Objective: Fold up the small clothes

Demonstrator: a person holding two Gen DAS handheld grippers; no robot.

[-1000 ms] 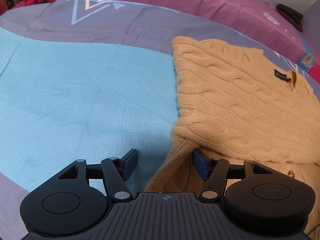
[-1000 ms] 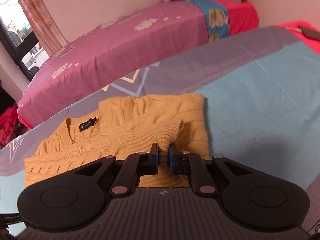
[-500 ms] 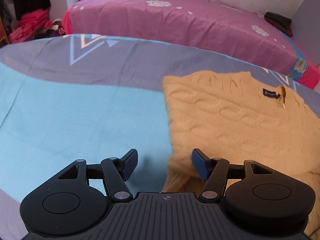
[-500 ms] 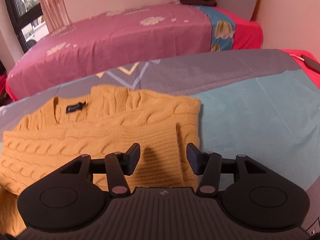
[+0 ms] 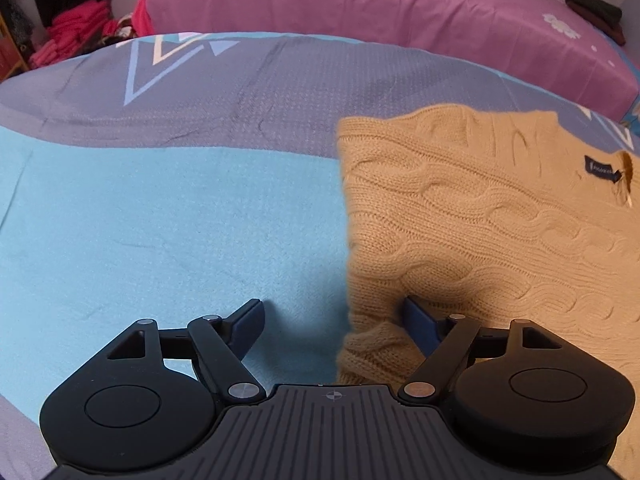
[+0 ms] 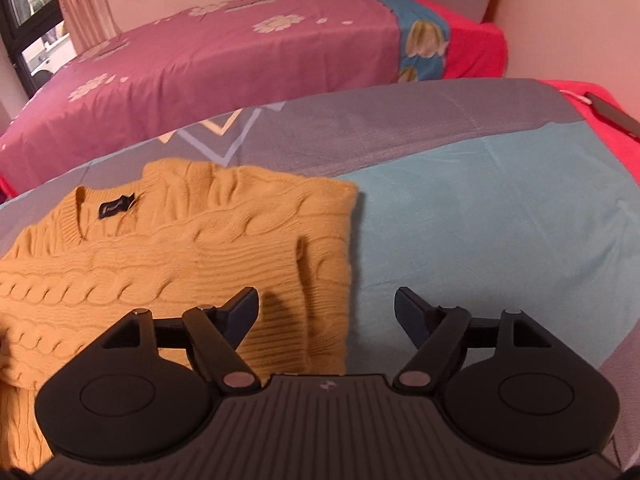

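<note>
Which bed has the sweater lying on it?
The near bed with the blue-and-grey cover holds the yellow sweater; the pink flowered bed behind has none.

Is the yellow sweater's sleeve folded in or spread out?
Folded in: the sleeve lies across the cable-knit sweater, its cuff near the right edge.

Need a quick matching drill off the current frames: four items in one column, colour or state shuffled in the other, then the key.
Items
1. sweater
2. neck label
3. right gripper
4. far bed cover

Colour or state
A. dark navy, sewn inside the collar
B. magenta with white flowers
C. mustard cable knit, sleeve folded across the body
D. open, holding nothing, over the sweater's right edge

Pairs: 1-C, 2-A, 3-D, 4-B
</note>
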